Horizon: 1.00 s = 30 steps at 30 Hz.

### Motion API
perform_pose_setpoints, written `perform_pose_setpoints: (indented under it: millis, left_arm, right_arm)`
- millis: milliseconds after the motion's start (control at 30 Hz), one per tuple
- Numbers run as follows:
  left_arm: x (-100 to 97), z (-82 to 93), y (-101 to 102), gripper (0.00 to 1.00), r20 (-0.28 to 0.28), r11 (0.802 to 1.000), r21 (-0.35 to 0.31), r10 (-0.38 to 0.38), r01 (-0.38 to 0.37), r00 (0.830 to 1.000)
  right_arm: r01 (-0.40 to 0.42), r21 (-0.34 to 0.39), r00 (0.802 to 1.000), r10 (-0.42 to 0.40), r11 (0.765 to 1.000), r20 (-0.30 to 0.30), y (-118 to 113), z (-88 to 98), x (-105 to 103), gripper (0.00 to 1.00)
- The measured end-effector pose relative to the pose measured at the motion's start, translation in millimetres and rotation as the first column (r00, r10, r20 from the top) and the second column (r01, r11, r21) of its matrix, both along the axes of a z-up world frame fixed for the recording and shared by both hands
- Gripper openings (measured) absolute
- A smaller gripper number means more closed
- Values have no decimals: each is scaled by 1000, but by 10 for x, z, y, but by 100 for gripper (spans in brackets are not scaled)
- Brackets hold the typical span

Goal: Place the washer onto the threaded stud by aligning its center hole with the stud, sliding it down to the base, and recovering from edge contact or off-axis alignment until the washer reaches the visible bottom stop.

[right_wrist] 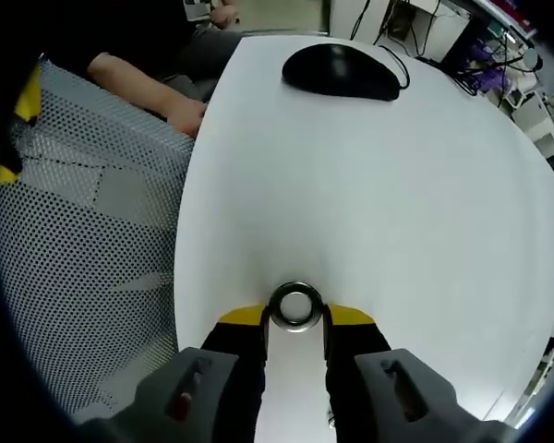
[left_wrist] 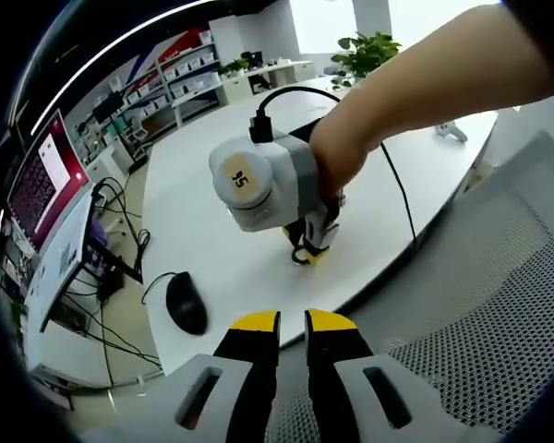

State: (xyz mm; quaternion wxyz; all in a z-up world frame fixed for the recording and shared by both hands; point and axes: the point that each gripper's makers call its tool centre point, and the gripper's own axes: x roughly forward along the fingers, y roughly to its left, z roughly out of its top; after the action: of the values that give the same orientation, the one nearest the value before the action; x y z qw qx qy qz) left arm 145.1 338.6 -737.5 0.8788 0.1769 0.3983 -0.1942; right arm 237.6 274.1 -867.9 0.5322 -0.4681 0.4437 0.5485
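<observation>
A silver metal washer (right_wrist: 295, 307) lies flat against the white table (right_wrist: 369, 203), pinched between the yellow tips of my right gripper (right_wrist: 296, 316), which is shut on it. In the left gripper view the same right gripper (left_wrist: 309, 247) shows as a grey body in a person's hand, tips down on the table (left_wrist: 212, 231). My left gripper (left_wrist: 293, 323) hovers off the table's near edge. Its yellow-tipped jaws stand almost together with nothing between them.
A black mouse (left_wrist: 186, 303) (right_wrist: 340, 71) rests on the table near its edge. A grey mesh chair (left_wrist: 480, 305) (right_wrist: 83, 240) stands beside the table. A person's forearm (right_wrist: 143, 85) lies by the chair. Monitors (left_wrist: 46, 185), cables and shelves line the room.
</observation>
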Motion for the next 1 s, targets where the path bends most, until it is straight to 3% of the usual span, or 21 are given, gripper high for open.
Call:
perform_pose_setpoints:
  millis: [100, 500, 1000]
  left_arm:
    - [-4, 3, -3, 8, 0, 1000, -1, -2, 2, 1000]
    - [6, 7, -5, 8, 4, 1000, -3, -4, 4, 1000]
    - [0, 16, -8, 8, 9, 1000, -5, -2, 2, 1000]
  right_arm:
    - [37, 48, 999, -37, 998, -16, 10, -4, 24, 24]
    - [22, 29, 999, -20, 999, -50, -135, 238, -3, 23]
    - [-18, 30, 1000, 18, 999, -25, -199, 623, 108, 23]
